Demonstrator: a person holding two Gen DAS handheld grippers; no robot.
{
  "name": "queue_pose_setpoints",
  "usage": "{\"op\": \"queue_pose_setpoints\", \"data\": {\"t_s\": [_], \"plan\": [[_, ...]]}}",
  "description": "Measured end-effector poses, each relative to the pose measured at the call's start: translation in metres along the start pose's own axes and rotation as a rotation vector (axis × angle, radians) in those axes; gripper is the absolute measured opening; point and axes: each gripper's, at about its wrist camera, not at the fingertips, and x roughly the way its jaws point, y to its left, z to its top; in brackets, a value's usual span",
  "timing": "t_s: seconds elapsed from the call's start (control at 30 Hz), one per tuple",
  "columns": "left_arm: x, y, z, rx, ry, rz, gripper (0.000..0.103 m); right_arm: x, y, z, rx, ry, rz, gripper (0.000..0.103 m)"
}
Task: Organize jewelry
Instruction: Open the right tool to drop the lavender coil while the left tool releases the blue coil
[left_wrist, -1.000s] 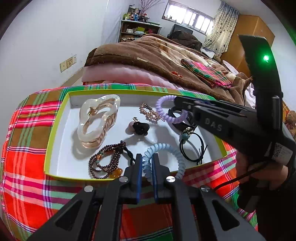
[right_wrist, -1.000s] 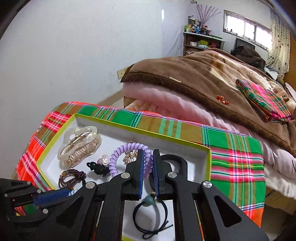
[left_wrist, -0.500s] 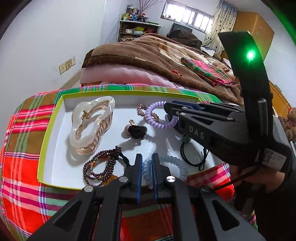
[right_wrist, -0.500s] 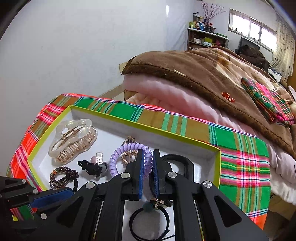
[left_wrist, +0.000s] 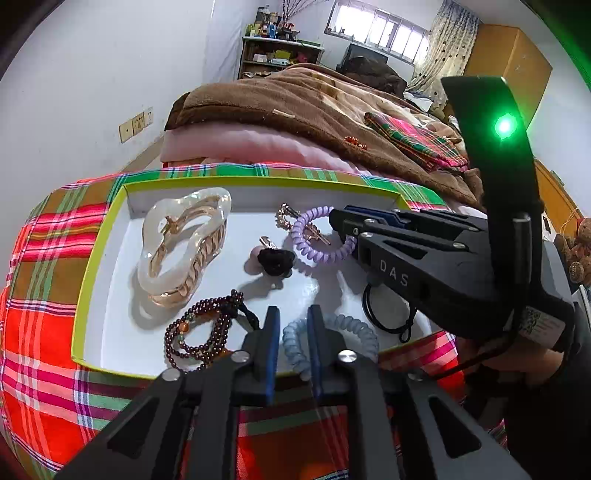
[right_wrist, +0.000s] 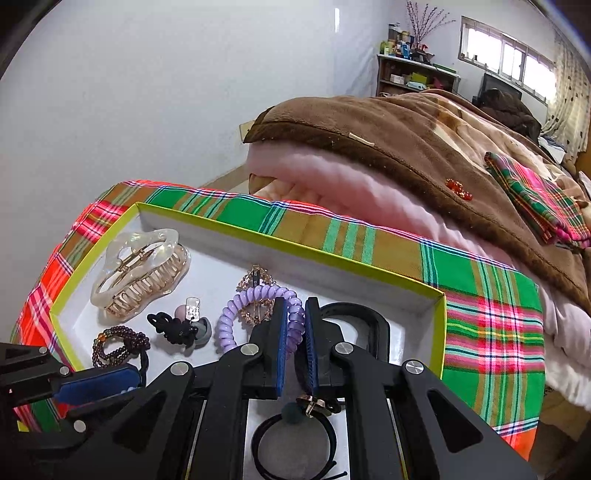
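Pinching the lilac spiral hair tie (right_wrist: 258, 314) in the white green-rimmed tray (left_wrist: 110, 229), your right gripper (right_wrist: 293, 343) stays closed, while your left gripper (left_wrist: 291, 332) has loosened around the pale-blue spiral hair tie (left_wrist: 332, 343), apparently released.

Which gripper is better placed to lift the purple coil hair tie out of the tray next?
Right. The right gripper already has its fingers on either side of the purple coil hair tie. The left gripper straddles the pale blue coil hair tie at the tray's near edge.
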Motion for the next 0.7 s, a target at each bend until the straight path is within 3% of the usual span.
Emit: {"op": "queue_pose_setpoints", "data": {"t_s": [0.53,0.7], "plan": [[0.0024,0.0007,-0.0024,-0.013,0.013,0.000,0.032,-0.0043,0.0017,0.0011,-0.002,-0.012,0.002,0.010],[0.0008,0.0004,-0.0032,-0.016,0.008,0.002,0.041,-0.0063,0.0010,0.0010,0.007,-0.019,0.003,0.013]]}}
